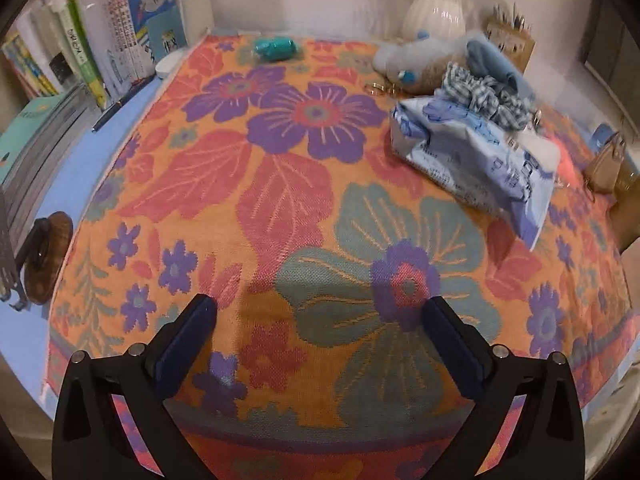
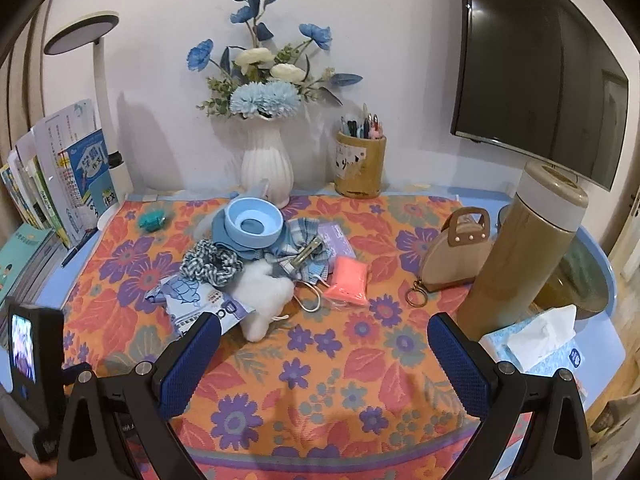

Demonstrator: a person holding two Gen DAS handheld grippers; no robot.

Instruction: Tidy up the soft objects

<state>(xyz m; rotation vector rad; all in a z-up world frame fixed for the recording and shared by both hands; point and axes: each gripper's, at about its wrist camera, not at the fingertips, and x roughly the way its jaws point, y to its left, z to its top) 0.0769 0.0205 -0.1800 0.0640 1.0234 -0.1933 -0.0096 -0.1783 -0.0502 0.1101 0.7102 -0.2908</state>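
A heap of soft things lies on the floral cloth [image 2: 320, 360]: a white plush toy [image 2: 264, 292], a blue-white scrunchie [image 2: 210, 266], a plaid bow with a clip [image 2: 304, 256], a blue tissue pack [image 2: 196, 304], a pink packet [image 2: 348, 280] and a light blue cup-like ring [image 2: 253, 226]. A teal bundle [image 2: 152, 218] sits apart at the back left. My right gripper [image 2: 324, 344] hangs open in front of the heap. My left gripper [image 1: 320, 316] is open above bare cloth [image 1: 280, 200]; the tissue pack [image 1: 476, 160] and scrunchie [image 1: 484, 92] are far to its right.
A white vase of flowers [image 2: 266, 168], a pen holder [image 2: 360, 164] and a desk lamp [image 2: 104, 100] stand at the back wall. Books [image 2: 60, 176] line the left. A tan purse [image 2: 456, 252], tall thermos [image 2: 520, 252] and tissue box [image 2: 536, 344] stand right. A monitor [image 2: 540, 64] hangs above.
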